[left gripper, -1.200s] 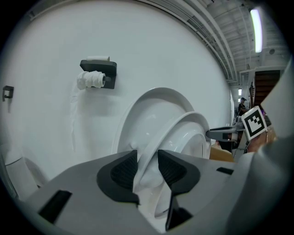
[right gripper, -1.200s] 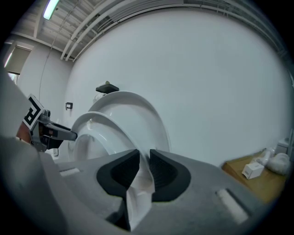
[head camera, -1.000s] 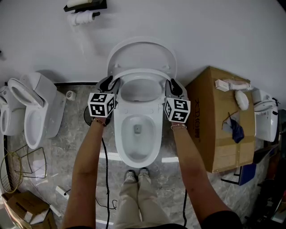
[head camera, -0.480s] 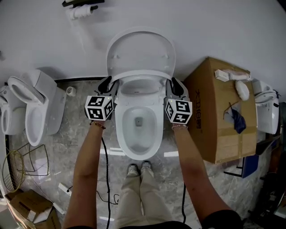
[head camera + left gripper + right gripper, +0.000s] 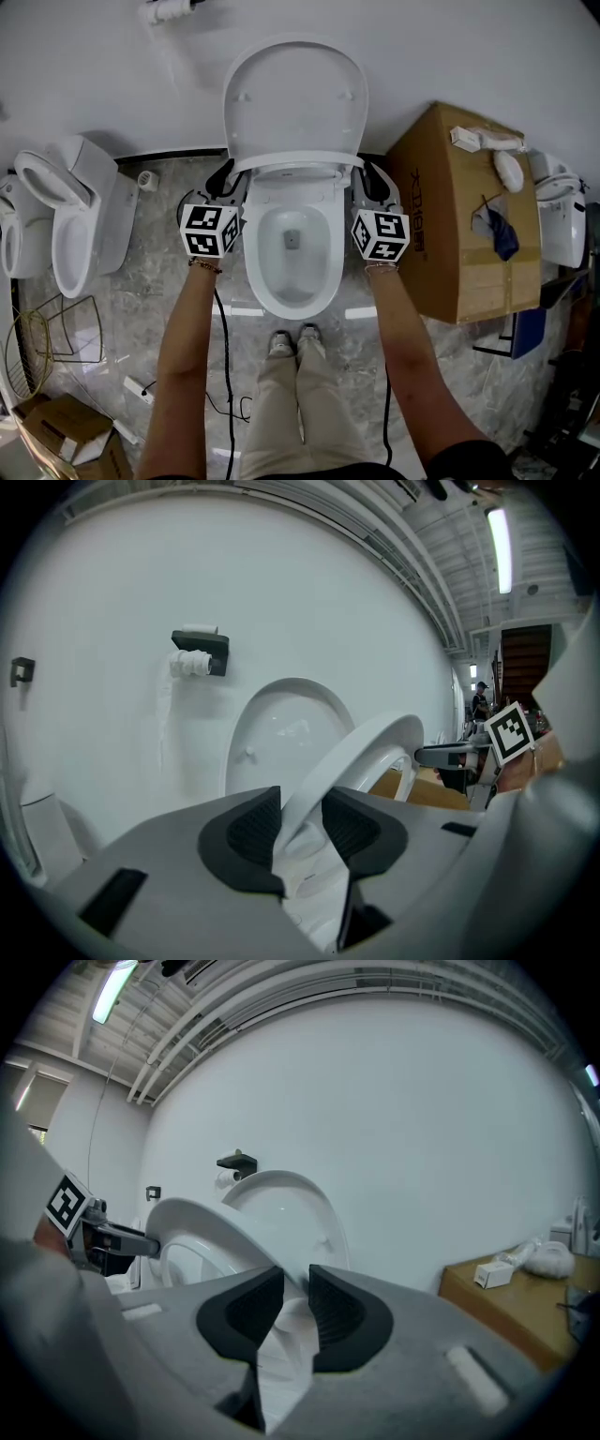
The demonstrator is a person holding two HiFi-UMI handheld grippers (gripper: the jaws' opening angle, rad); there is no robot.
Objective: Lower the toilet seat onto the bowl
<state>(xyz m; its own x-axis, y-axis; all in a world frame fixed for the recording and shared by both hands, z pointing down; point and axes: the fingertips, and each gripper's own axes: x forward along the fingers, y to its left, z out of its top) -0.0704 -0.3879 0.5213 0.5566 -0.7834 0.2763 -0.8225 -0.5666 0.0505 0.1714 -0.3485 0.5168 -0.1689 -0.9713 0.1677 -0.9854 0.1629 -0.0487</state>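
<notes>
A white toilet stands against the wall with its lid (image 5: 295,94) raised. The seat ring (image 5: 295,164) is tilted partway down over the bowl (image 5: 292,281). My left gripper (image 5: 225,181) is shut on the seat's left side and my right gripper (image 5: 367,181) on its right side. In the left gripper view the seat rim (image 5: 375,752) runs between the pads of my left gripper (image 5: 300,822), with the lid (image 5: 277,733) behind it. The right gripper view shows the seat (image 5: 211,1232) clamped in my right gripper (image 5: 295,1302) in front of the lid (image 5: 291,1199).
A second toilet (image 5: 70,225) stands to the left. To the right is a large cardboard box (image 5: 450,225) with small items on top. A paper roll holder (image 5: 199,653) hangs on the wall. A cable (image 5: 225,375) and a wire basket (image 5: 47,337) lie on the floor by my feet (image 5: 291,342).
Both grippers have come toward me with the seat held between them. The seat has swung further away from the upright lid and lower over the bowl.
</notes>
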